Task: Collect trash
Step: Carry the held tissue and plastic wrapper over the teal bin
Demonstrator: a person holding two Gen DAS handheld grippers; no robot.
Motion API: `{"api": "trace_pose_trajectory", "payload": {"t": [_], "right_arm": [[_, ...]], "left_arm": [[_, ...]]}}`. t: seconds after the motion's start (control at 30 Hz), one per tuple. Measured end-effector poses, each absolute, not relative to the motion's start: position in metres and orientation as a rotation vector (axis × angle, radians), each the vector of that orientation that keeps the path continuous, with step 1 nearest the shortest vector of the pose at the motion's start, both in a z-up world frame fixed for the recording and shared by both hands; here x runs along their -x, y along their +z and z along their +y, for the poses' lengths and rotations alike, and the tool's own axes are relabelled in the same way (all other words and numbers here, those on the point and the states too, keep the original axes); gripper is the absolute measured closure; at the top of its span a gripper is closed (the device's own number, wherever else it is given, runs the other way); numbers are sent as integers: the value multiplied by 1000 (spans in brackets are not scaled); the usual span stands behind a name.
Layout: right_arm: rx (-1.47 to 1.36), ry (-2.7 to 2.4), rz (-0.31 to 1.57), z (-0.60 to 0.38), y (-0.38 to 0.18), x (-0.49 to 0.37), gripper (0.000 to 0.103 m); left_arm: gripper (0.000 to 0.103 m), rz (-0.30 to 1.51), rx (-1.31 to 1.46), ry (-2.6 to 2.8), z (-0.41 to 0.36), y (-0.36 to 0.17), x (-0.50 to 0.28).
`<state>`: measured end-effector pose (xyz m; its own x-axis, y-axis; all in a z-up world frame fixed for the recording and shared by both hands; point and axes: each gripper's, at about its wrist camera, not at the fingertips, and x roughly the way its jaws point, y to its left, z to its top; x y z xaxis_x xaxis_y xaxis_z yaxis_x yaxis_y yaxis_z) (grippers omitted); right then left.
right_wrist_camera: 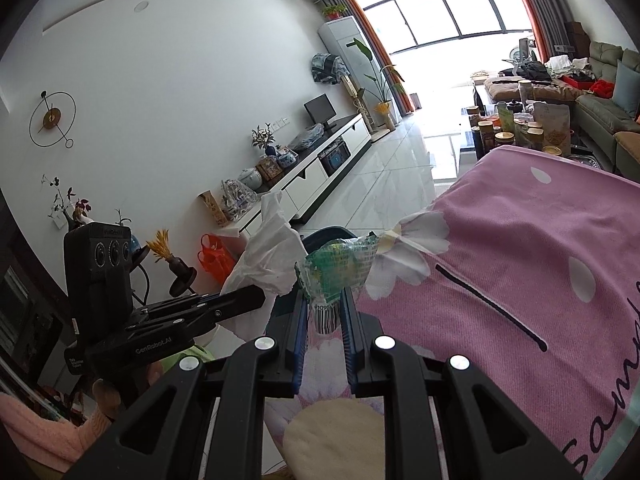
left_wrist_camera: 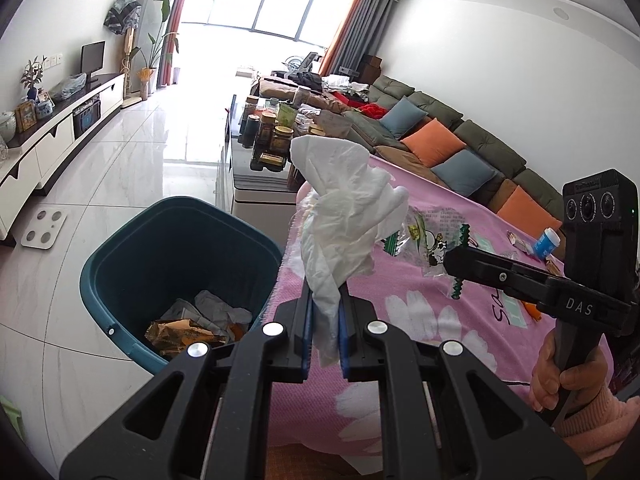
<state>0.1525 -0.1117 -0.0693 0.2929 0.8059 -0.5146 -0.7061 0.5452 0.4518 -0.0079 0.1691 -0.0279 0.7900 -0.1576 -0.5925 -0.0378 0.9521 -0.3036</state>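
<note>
We have the left gripper (left_wrist_camera: 325, 304) clamped on a crumpled white tissue (left_wrist_camera: 344, 216), held up at the tabletop (left_wrist_camera: 420, 320) edge, not yet over the teal bin (left_wrist_camera: 132, 264) (already some trash inside). The right gripper (right_wrist_camera: 324, 308) is pinching a green-printed clear wrapper (right_wrist_camera: 340, 268) above the pink cloth. Risks, in our view: the tissue is light and floppy, so an early release likely drops it on the floor beside the rim; the slick wrapper may slip mid-carry. More scraps sit near the small blue-capped bottle (left_wrist_camera: 545, 242).
</note>
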Motion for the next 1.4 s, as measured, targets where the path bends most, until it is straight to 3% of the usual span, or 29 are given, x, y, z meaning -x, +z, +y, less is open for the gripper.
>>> {"api": "trace_pose_trajectory", "payload": {"t": [1.4], "right_arm": [[-41, 1098, 830, -38, -74, -150, 87]], "left_arm": [[92, 678, 399, 80, 189, -46, 9]]}}
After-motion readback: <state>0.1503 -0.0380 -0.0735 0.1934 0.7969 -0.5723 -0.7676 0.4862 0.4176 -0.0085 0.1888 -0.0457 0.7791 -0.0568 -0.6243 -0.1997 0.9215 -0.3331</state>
